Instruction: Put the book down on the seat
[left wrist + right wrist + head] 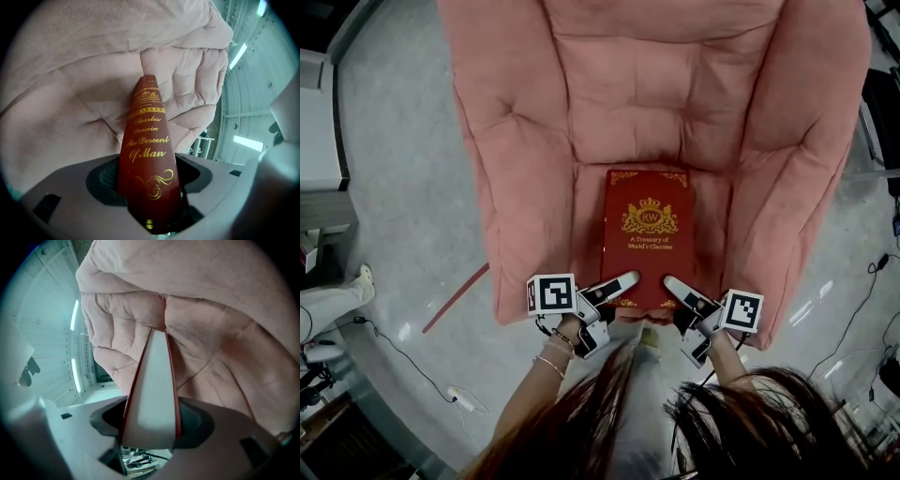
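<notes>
Face up and square to the camera, a red book [647,234] with gilt lettering lies along the middle of the seat [586,220] of a pink padded armchair [525,122]. Its far edge is close to the backrest and its near edge is at the front lip of the cushion. The left gripper [626,282] has its jaws clamped on the near left corner, across the gold-titled spine [147,154]. The right gripper [677,285] grips the near right corner, across the white page edges [152,394]. A hold at both corners keeps the heavy volume level and lets it land flat, not tip. The cover appears to rest on the cushion already, so the set-down looks all but done, and what seems to remain is to release and draw both grippers back toward the person. The grey floor [403,187] shows to the left of the chair.
</notes>
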`<state>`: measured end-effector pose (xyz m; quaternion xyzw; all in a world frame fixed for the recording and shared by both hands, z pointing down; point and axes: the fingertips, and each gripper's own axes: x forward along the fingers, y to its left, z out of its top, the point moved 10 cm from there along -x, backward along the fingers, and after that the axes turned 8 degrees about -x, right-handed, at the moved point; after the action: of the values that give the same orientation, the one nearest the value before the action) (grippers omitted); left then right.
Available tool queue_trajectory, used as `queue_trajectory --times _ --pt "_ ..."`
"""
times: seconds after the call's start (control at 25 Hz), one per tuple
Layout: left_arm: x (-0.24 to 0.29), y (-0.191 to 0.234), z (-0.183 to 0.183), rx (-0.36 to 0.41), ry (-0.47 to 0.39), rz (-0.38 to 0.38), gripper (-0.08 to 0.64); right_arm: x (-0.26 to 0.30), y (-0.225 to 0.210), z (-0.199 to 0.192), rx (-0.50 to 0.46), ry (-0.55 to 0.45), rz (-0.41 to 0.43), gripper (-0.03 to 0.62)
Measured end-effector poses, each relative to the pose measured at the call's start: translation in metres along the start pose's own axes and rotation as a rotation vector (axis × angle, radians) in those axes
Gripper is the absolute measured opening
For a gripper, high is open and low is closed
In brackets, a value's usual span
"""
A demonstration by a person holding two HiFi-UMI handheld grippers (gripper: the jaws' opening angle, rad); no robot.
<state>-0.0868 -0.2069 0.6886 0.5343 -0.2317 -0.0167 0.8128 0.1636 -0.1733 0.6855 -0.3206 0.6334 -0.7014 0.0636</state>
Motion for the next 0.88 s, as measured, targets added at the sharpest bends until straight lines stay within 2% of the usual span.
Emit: queue_trajectory --times 0.36,0.56,0.72,0.88 --pt "0.005 0.004 0.001 0.033 0.014 0.095 0.301 0.005 -0.006 -0.001 -0.007 0.012 -0.07 0.296" --pt "0.005 0.006 0.003 0.057 0.023 0.155 0.33 0.009 -0.009 -0.002 -0.009 0.023 -0.085 0.301" --pt "0.007 0.008 0.005 0.066 0.027 0.193 0.341 0.014 -0.011 -0.002 -0.012 0.009 -0.063 0.311" --pt "0.009 0.01 0.006 0.066 0.027 0.239 0.361 0.015 -0.015 -0.001 -0.035 0.013 -0.094 0.322"
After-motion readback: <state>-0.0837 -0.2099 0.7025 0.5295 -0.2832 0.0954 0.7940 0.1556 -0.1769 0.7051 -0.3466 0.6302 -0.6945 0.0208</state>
